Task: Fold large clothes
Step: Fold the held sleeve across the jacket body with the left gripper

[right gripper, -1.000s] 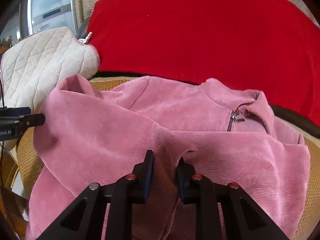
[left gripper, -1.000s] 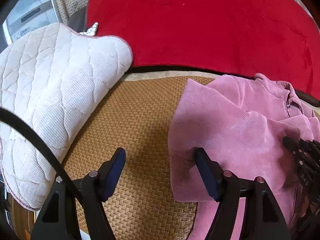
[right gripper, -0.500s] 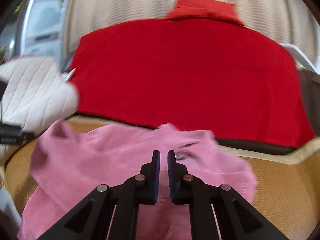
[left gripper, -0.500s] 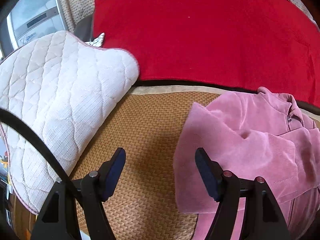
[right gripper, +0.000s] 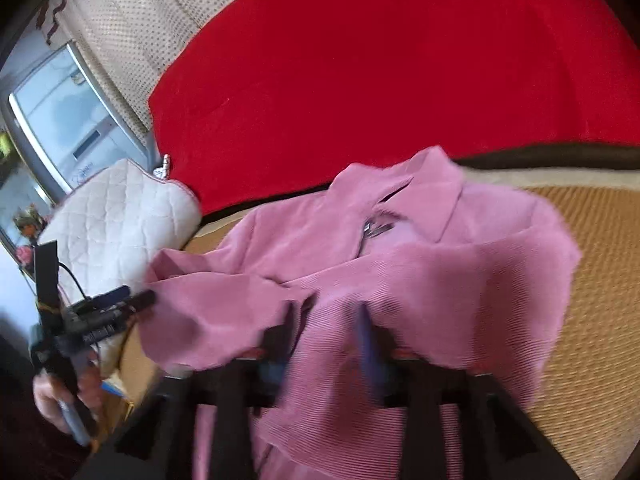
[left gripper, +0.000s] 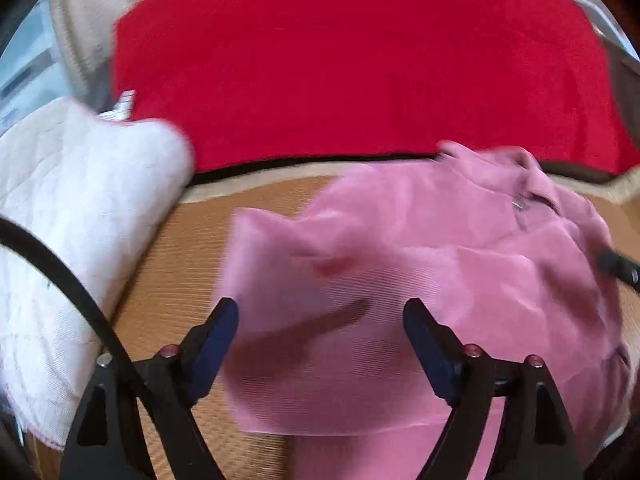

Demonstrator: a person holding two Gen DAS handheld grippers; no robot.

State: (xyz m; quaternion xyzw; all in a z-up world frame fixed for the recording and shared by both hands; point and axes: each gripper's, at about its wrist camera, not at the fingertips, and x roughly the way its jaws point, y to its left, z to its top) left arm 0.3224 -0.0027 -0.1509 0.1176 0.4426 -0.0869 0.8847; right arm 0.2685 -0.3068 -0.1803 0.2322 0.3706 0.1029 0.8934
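Here the woven mat (left gripper: pixel 168 288) carries the pink jacket (left gripper: pixel 440 264) at its centre, sleeves folded in, collar at one o'clock. Next probably comes regrasping the hem. The left gripper (left gripper: pixel 320 320) and right gripper (right gripper: pixel 324 320) are both opening, holding nothing.

A pink corduroy jacket with a pointed collar and metal zip pull (right gripper: pixel 360 264) lies partly folded on a woven tan mat, filling the centre and lower half of the right wrist frame. Its collar sits at the upper edge, against a red backrest. Both sleeves are folded across the chest. In the left wrist frame, the blurred jacket (left gripper: pixel 400 280) occupies the lower right.
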